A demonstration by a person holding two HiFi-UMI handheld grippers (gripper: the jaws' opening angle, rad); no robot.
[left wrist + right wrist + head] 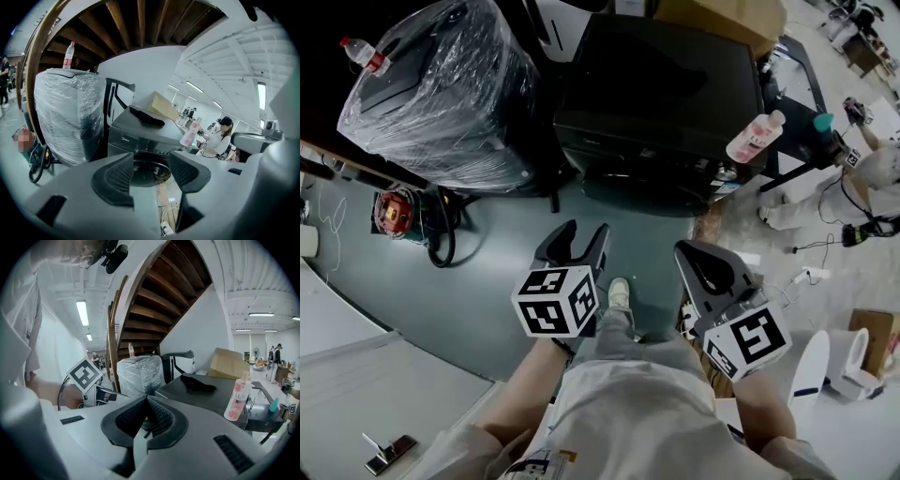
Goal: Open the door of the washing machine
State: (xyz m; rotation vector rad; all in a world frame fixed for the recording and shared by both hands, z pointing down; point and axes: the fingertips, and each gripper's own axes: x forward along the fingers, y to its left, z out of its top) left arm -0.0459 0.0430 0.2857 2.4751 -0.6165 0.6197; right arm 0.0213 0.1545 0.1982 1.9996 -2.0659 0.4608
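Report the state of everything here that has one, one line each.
Washer door, shut.
Left gripper, open, empty.
Right gripper, shut, empty.
Pink bottle, upright on the washer.
Water bottle, capped, upright on the wrapped machine.

Your left gripper [584, 240] and right gripper [698, 258] are grey with black ribbed pads [115, 180], and each marker cube [555, 300] wears black squares on white. The washing machine [661, 103] before you is dark grey, nearly black, the cloth [198, 383] lying on it is black, and the bottle [755, 136] is pink with a white cap. The floor [487, 281] is dull teal, the wrapped appliance [441, 94] gleams dark under clear, crinkled film, and the cardboard box [229, 363] is tan.
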